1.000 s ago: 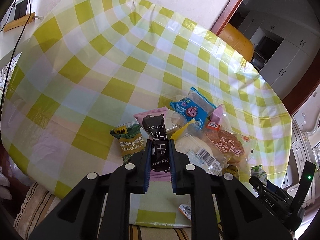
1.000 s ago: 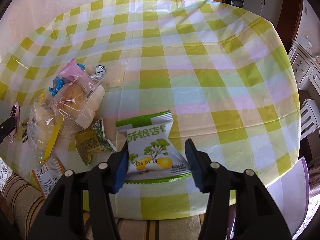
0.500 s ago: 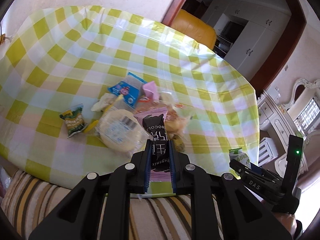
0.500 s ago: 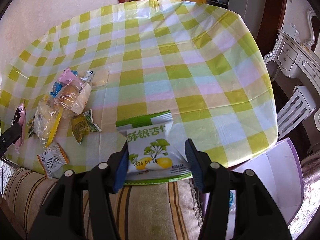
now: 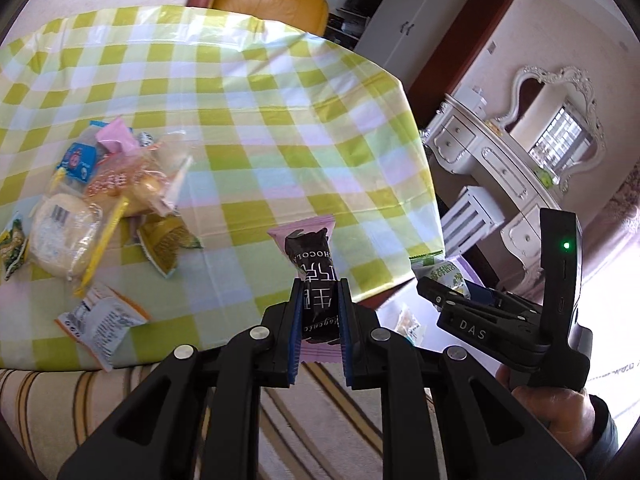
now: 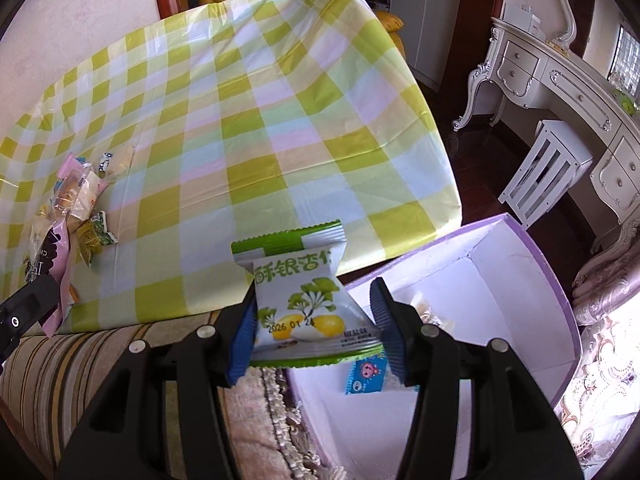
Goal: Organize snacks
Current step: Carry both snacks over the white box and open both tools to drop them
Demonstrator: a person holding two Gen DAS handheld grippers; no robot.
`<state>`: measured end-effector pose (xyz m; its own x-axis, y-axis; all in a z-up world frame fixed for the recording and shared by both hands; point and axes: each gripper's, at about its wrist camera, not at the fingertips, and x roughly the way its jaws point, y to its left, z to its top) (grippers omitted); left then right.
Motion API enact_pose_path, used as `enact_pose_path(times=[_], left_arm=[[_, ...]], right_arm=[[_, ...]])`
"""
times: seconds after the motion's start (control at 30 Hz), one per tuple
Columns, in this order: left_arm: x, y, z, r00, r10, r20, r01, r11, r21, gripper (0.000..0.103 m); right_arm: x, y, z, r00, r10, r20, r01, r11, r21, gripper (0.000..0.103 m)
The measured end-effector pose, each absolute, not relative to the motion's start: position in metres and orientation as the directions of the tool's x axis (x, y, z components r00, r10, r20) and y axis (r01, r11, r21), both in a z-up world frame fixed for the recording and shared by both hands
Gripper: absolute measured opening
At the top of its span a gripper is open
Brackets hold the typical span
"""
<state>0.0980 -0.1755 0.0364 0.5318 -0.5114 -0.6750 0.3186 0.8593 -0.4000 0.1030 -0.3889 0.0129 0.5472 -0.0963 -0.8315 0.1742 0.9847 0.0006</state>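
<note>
My left gripper (image 5: 319, 292) is shut on a pink and black chocolate bar (image 5: 312, 268), held over the table's near edge. My right gripper (image 6: 314, 300) is shut on a green and white ginkgo snack packet (image 6: 304, 300), held above the near corner of an open purple box (image 6: 532, 264) with a white inside. The box holds a blue packet (image 6: 366, 372) and a clear-wrapped snack (image 6: 430, 312). The right gripper and its packet also show in the left wrist view (image 5: 440, 276). A pile of snacks (image 5: 100, 192) lies on the checked tablecloth (image 5: 280, 120) at the left.
A striped sofa seat (image 6: 80, 360) runs along the table's near edge. A white stool (image 6: 544, 168) and a white dresser (image 6: 560, 72) stand to the right. A yellow armchair (image 5: 272, 4) is behind the table.
Both grippers have swung right, away from the snack pile, each keeping its packet. The purple box has come into the right wrist view, under the right gripper.
</note>
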Motion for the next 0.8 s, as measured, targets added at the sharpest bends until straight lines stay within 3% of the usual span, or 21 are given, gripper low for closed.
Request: enact_pose_path(times=[0.73,0.8], left_arm=[[0.091,-0.314,0.017,0.276,-0.626,-0.729,0.568,0.718,-0.402,0.016],[0.092,-0.318,0.016,0.255,-0.64,-0.725,0.574,0.704,-0.419,0.018]], right_arm=[[0.057,-0.504,-0.013,0.455,-0.253,-0.854,0.477,0.879,-0.007,0.057],[0.056,-0.508,-0.013,0.451,-0.261,-0.853,0.496,0.869,-0.004,0.072]])
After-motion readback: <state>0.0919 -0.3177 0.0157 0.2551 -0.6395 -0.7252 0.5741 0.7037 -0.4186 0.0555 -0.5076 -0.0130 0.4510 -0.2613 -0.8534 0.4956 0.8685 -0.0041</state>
